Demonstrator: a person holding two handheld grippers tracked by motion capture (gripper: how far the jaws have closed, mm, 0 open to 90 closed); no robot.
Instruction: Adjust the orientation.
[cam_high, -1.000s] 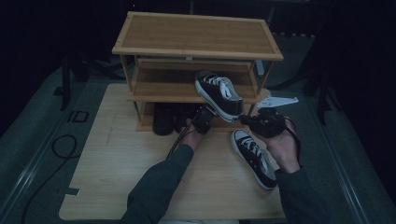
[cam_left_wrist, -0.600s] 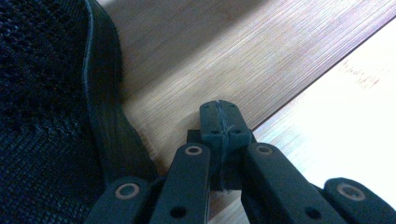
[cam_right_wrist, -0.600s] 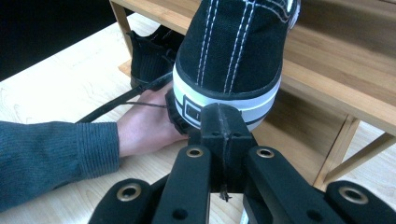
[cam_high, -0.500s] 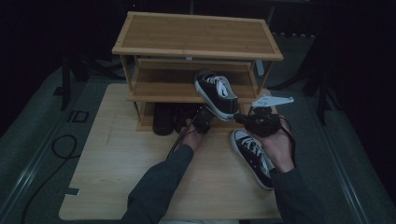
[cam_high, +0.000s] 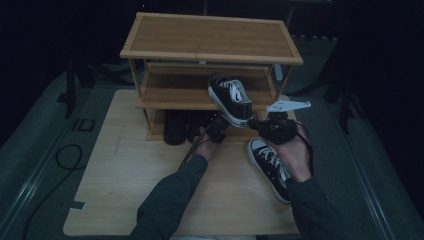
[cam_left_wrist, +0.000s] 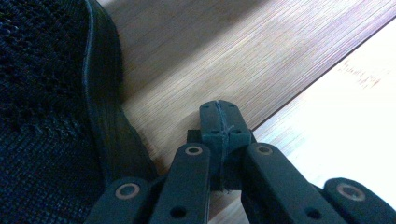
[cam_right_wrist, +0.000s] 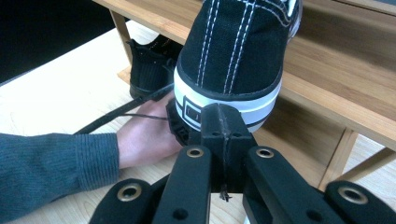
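The black sneaker (cam_high: 230, 98) rests tilted on the shoe rack's (cam_high: 210, 52) middle shelf, heel overhanging toward me. My right tongs (cam_right_wrist: 223, 122), pressed together, nudge its heel inward; my left tongs (cam_left_wrist: 219, 123), also together, wait underneath.

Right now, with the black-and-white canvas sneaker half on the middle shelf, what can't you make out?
- Sole contact of the black-and-white canvas sneaker with the wooden rack's middle shelf: right gripper view, shut right gripper blocks it.
- Dark shoes under the rack: high view, too shadowed.
- Second sneaker on the board: high view, right hand covers its side.
- Left gripper: black shoe beside it cut off by the edge.
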